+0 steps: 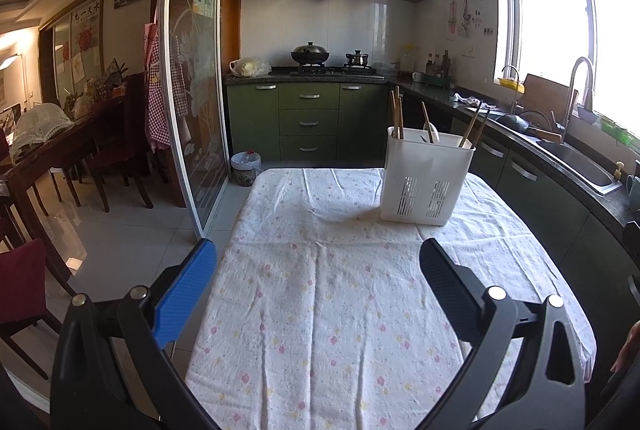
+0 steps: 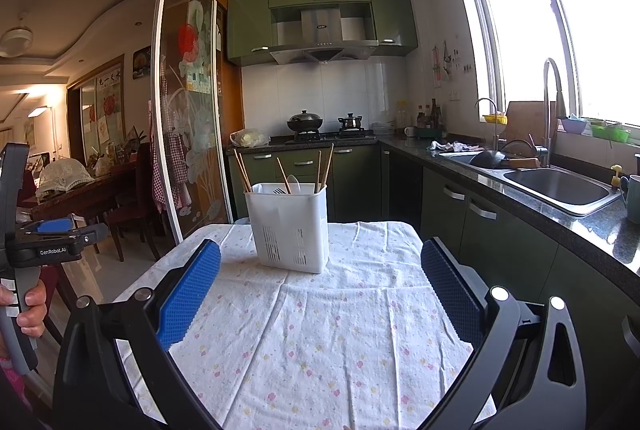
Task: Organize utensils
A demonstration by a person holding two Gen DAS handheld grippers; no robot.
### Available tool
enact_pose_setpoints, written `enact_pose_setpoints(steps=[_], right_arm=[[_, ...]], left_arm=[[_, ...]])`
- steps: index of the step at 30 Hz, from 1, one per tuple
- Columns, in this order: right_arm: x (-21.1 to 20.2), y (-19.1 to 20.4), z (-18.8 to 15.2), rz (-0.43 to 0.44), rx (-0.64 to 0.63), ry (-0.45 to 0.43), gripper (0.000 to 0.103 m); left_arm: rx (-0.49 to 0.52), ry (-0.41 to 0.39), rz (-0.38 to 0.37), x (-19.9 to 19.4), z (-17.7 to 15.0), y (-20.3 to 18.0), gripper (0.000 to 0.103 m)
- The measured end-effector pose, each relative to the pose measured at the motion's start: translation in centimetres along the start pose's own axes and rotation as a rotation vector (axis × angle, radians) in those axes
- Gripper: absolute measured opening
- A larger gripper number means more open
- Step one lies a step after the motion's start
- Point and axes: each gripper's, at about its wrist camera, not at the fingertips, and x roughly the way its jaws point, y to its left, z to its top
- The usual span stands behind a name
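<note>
**Ana:** Toward the far edge of the worktop (image 1: 320, 310), right of its middle, stands the white utensil caddy (image 1: 424, 182). Chopsticks (image 1: 397, 118) lean out of its compartments, and a pale spoon (image 1: 432, 134) and what looks like a fork show in the middle one. On the flowered cloth I see nothing loose.

**Ben:** Which way does it lie from the tongs?

**Ana:** Ahead of both. From the left tongs (image 1: 320, 262) it sits forward and off to the right; from the right tongs (image 2: 320, 270) it is almost dead ahead, slightly left. The right pair looks nearer, judging by how the caddy sits between its fingers.

**Ben:** And the long axis?

**Ana:** The chopsticks stand nearly upright, tips fanned outward, so I'd guess any lift goes upward along them.

**Ben:** State of the tongs?

**Ana:** Both spread wide, holding nothing, above the near half of the worktop and pointing level across it. A hand (image 2: 30, 310) grips the left tool's handle at the right view's left edge.
</note>
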Motion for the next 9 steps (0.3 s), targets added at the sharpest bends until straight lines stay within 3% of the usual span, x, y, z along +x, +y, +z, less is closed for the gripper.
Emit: enact_pose_setpoints(steps=[9], right_arm=[[0.38, -0.25, -0.25, -0.003, 0.003, 0.008, 0.099]], left_arm=[[-0.015, 0.043, -0.022, 1.04, -0.19, 0.26, 0.097]])
